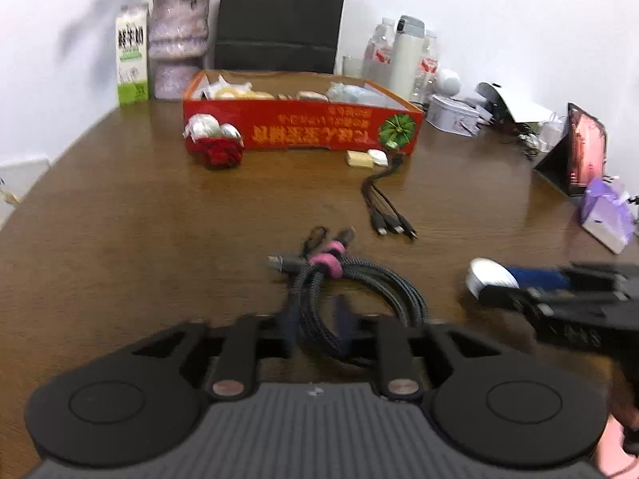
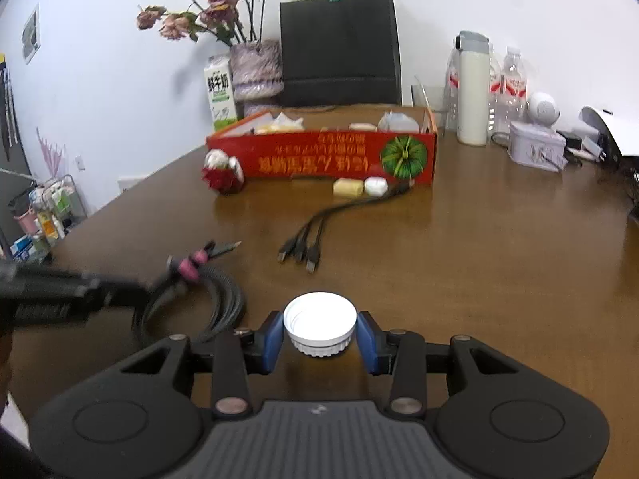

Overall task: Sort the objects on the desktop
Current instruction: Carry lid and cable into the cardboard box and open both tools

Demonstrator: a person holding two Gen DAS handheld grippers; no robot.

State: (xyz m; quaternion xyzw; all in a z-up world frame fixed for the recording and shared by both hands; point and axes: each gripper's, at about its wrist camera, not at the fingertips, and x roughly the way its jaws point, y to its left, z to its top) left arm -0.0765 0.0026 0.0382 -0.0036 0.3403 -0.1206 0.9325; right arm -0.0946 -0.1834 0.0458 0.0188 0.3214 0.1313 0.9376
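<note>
Red box (image 2: 319,155) at table's (image 2: 479,259) far side, three-headed black cable (image 2: 315,231) and two wrapped sweets (image 2: 359,187) before it, right gripper (image 2: 319,335) clamping white ribbed cap (image 2: 319,323), left gripper (image 1: 315,327) pinching coiled black cable (image 1: 359,287) with pink tie, both nearer than the box.

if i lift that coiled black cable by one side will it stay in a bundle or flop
The coiled black cable will probably sag, since its braided loops look soft. The pink strap cinches only one end, so the far loops may droop or fan out. It likely won't slide much on the wooden table.
</note>
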